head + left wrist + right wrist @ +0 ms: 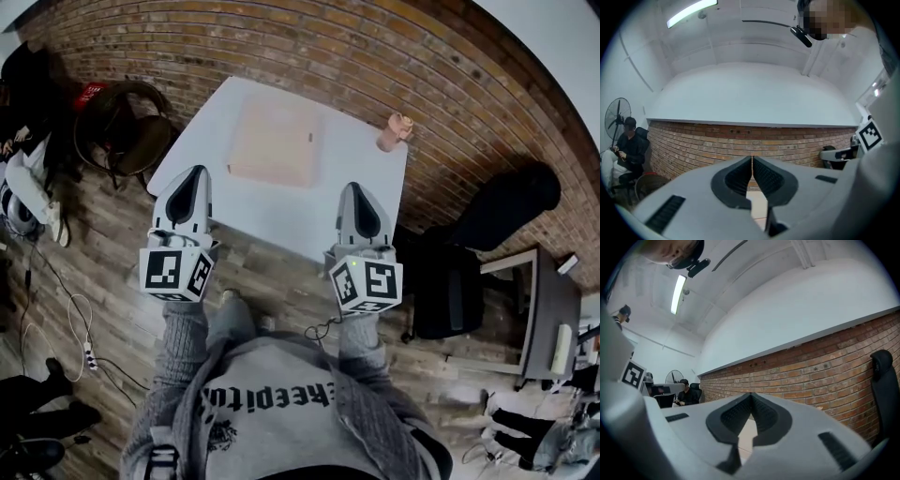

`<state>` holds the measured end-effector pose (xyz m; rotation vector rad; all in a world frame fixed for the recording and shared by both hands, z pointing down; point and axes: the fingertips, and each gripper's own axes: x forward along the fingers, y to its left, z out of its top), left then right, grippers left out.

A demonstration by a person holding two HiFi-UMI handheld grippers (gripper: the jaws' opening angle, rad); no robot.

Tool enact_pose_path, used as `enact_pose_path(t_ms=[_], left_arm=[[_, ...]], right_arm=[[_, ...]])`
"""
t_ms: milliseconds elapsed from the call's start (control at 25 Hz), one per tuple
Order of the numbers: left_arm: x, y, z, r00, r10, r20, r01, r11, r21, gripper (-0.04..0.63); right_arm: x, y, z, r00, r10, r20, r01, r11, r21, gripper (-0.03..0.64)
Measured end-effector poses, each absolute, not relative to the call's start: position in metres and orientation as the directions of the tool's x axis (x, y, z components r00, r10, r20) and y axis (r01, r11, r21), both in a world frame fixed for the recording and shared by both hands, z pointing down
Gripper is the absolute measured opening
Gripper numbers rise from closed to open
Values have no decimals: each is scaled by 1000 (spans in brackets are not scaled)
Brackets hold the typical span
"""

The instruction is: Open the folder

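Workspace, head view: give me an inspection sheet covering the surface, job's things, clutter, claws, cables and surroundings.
Surface: white table, level.
Job's things: pink folder lying flat on the table's far half, apparently closed.
Clutter: small pinkish object at the far right corner, kind unclear.
Claws: left claw and right claw both shut, empty, over the near edge, apart from the folder.
Cables: white cable on the floor, left.
Surroundings: brick wall, wooden floor, black chair at right.

head view looks steeply down on the table (281, 214); both gripper views face level toward the brick wall (693, 145) beyond.
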<state>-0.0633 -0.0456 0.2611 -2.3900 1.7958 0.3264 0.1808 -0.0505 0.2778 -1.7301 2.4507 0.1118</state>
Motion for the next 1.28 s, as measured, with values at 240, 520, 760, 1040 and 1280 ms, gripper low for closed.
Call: enact_pose_path(t_ms=[240, 520, 760, 1040, 1280], left_arm=[[-74, -70, 268, 256, -937, -238, -963, -269, 23, 12], [-67, -123, 269, 294, -925, -242, -951, -309, 26, 12], [-72, -178, 269, 315, -923, -222, -944, -330, 31, 12], [-80, -239, 275, 347, -912, -219, -932, -361, 26, 12], [-82, -275, 293, 378, -909, -176, -919, -391, 42, 12]], right_arm=[[173, -76, 288, -338, -931, -140, -938, 345, -27, 5], [178, -122, 289, -312, -940, -134, -948, 318, -24, 5], [170, -173, 287, -296, -946, -132, -953, 301, -22, 5], [158, -226, 293, -276, -955, -111, -959, 280, -27, 5], [150, -256, 313, -263, -963, -55, -964, 265, -34, 5]])
